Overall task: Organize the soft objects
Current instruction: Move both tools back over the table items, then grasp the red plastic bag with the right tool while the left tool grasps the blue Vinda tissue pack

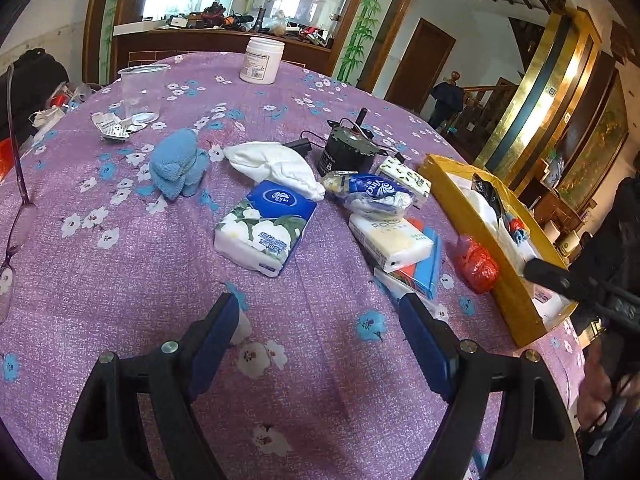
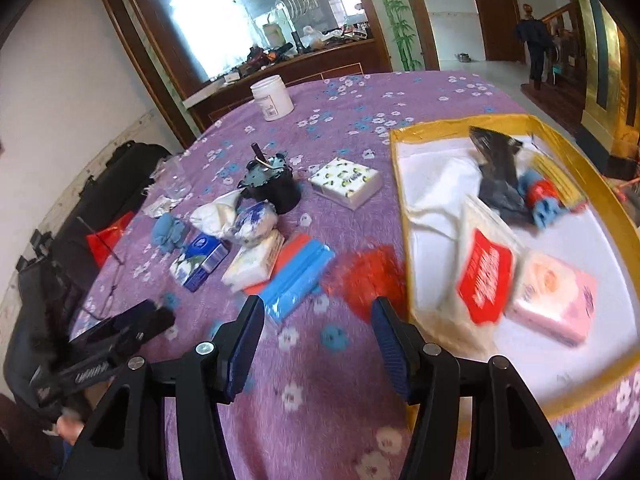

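Note:
My left gripper hangs open over bare purple cloth, nothing between its fingers. Just beyond it lie a blue tissue pack, a white tissue pack and a blue-and-red pack. Farther back are a blue cloth, a white cloth bundle and a crumpled blue-white pack. My right gripper is open and empty too, with a red crumpled bag just ahead of its right finger. The yellow box to the right holds a red pack, a pink pack and a black bag.
A black motor can with a cord, a white jar, a clear cup, foil scraps and glasses sit on the table. An olive-print napkin pack lies mid-table. A person stands far back.

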Motion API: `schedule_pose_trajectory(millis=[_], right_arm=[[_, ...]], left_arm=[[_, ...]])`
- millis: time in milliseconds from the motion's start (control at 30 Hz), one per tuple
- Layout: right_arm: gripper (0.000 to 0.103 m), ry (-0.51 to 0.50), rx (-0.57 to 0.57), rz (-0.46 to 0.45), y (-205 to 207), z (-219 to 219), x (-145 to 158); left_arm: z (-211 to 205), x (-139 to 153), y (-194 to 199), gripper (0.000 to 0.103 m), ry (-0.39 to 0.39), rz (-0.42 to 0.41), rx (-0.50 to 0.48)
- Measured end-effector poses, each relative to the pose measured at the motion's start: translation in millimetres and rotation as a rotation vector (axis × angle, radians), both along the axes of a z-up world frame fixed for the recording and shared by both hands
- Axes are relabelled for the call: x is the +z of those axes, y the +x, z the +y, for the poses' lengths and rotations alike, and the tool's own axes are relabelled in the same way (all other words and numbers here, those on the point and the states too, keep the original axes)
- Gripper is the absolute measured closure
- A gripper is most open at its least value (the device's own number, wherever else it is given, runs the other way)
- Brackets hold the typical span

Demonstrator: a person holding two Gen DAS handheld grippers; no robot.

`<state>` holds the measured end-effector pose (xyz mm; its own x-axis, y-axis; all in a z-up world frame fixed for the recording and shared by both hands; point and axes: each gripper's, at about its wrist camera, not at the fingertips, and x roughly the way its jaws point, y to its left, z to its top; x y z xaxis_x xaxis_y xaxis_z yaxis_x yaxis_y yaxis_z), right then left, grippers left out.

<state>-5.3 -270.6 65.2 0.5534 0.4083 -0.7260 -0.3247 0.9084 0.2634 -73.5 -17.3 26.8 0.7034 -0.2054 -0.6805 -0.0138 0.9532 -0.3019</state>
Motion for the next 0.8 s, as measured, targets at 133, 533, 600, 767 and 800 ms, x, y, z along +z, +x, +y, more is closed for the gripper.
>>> schedule_pose_trajectory(millis=[133,533,600,767,800], right_arm=[[0.039,-0.246,0.049,0.005,32.6,27.3,-14.4],[0.066,-0.577,0.206,-0.043,28.4,57.0,-39.2],[0.066,-0.467,0.196,-0.071,14.4,52.5,-26.2],[0.065,-0.179,0.204,-0.095,-15.3,42.4,-11.4],[0.065,-0.140,0.195,-0.088,-16.5,39.6,-13.9]], left_arm=[[1.2,-0.1,-0.2,0.022,-0.010,-0.001,-0.004],[2.4,0.1,1.2,0.022,-0.029,0.002,-0.019],[4.3,0.5,3.1,0.022,-0.037,0.017,-0.020],[14.7,14.2,17.3,0.022,0.019,0.050,0.011],[15.9,18.6,24.2,0.022,0.037,0.062,0.004]])
